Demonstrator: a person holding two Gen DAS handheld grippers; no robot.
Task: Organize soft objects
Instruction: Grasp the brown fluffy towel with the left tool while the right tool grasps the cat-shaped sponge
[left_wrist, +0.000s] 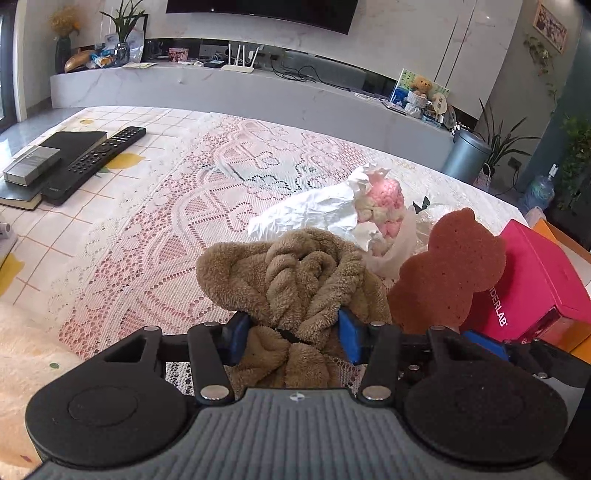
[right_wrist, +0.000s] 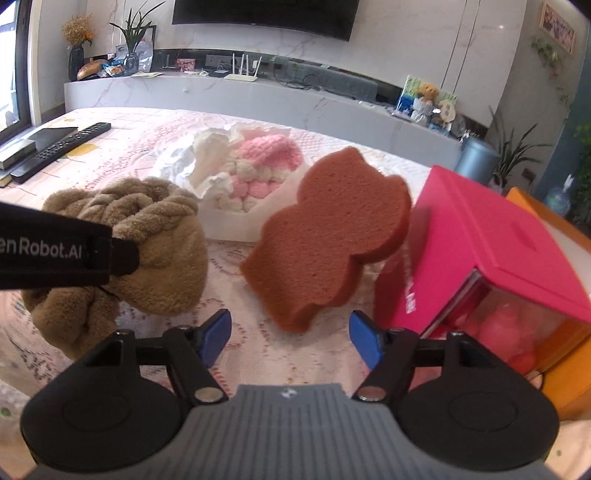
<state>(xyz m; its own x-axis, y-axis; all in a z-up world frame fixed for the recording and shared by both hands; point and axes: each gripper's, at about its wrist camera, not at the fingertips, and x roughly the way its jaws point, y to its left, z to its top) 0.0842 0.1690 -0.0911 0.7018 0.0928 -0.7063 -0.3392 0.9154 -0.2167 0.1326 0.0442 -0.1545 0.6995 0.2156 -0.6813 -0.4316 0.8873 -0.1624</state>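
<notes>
Left gripper (left_wrist: 291, 332): my blue pads are clamped onto the brown fuzzy towel (left_wrist: 291, 280), held low above the lace tablecloth (left_wrist: 155, 221).
Right gripper (right_wrist: 290, 336): jaws wide apart, gripping nothing, right behind the sponge.
Bear-shaped sponge (right_wrist: 328, 236): reddish-brown, tilted up, beside the pink box (right_wrist: 491, 236).
Towel look: bunched, twisted, plush.

We see both views from low above the table, facing the TV wall; both share the brown towel (left_wrist: 291, 280) (right_wrist: 147, 236) close at centre.
</notes>
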